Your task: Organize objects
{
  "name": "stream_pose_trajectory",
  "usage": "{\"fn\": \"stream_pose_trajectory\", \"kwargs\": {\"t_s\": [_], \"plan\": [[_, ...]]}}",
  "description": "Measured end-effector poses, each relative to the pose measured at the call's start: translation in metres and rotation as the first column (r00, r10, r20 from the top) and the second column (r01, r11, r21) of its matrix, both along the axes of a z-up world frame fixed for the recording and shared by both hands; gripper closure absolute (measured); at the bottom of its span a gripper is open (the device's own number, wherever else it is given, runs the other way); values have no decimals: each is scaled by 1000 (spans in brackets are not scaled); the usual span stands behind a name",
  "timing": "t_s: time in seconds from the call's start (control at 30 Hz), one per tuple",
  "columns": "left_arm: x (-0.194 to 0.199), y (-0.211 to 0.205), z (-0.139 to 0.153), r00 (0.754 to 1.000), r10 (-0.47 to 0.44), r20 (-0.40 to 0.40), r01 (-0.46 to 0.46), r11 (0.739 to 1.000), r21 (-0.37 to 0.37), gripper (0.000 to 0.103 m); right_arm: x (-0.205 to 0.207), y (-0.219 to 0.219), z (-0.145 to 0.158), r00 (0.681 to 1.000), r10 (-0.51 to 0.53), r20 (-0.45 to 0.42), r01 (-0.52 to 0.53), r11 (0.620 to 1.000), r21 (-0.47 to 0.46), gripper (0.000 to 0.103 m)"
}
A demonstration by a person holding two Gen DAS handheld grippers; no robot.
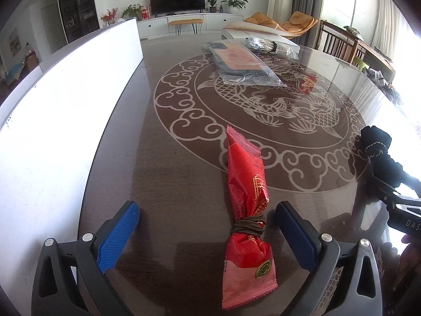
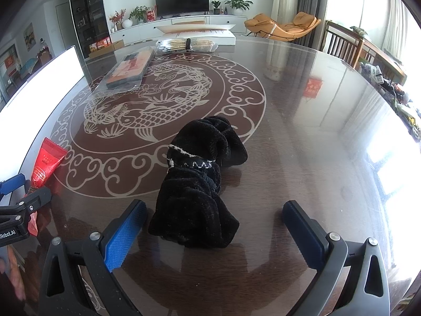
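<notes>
Here both tongs gape: left tongs (image 1: pixel 208 220) flank a red packet (image 1: pixel 246 205), right tongs (image 2: pixel 214 218) a black cloth (image 2: pixel 197 187).

Snack packet (image 1: pixel 246 210) lies on the table (image 1: pixel 184 158) between the left gripper's (image 1: pixel 208 234) fingers. Cloth bundle (image 2: pixel 200 181) sits to its right, between the right gripper's (image 2: pixel 214 234) fingers. Flat package (image 1: pixel 242 63) lies well behind both.

The glass-topped table (image 2: pixel 302 131) ahead is glossy and reflective. The red snack packet (image 1: pixel 246 197) between the left fingers is crinkled shiny plastic. The black cloth bundle (image 2: pixel 197 197) looks plush.
</notes>
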State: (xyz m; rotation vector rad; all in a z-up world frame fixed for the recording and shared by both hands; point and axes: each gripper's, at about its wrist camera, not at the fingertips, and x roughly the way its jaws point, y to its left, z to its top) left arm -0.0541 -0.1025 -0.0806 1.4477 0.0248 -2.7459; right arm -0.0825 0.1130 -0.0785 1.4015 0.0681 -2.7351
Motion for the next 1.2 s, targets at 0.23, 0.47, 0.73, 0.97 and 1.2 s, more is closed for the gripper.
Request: {"fn": "stream_pose_trajectory", "kwargs": {"t_s": [0.23, 0.47, 0.73, 0.97, 1.2], "plan": [[0, 0, 0, 1000, 0, 0, 0, 1000, 0, 0, 0, -1, 0, 1000, 0, 0, 0, 1000, 0, 0], [0, 0, 0, 1000, 1, 0, -1, 1000, 0, 0, 0, 0, 0, 1000, 0, 0, 0, 1000, 0, 0], [0, 0, 0, 1000, 1, -1, -1, 1000, 0, 0, 0, -1, 0, 1000, 0, 0, 0, 1000, 0, 0], [-1, 0, -1, 1000, 1, -1, -1, 1000, 0, 0, 0, -1, 0, 1000, -1, 0, 1, 1000, 0, 0], [-5, 0, 0, 1000, -16, 25, 16, 1000, 1, 0, 3, 17, 6, 999, 38, -28, -43, 985, -166, 0]]}}
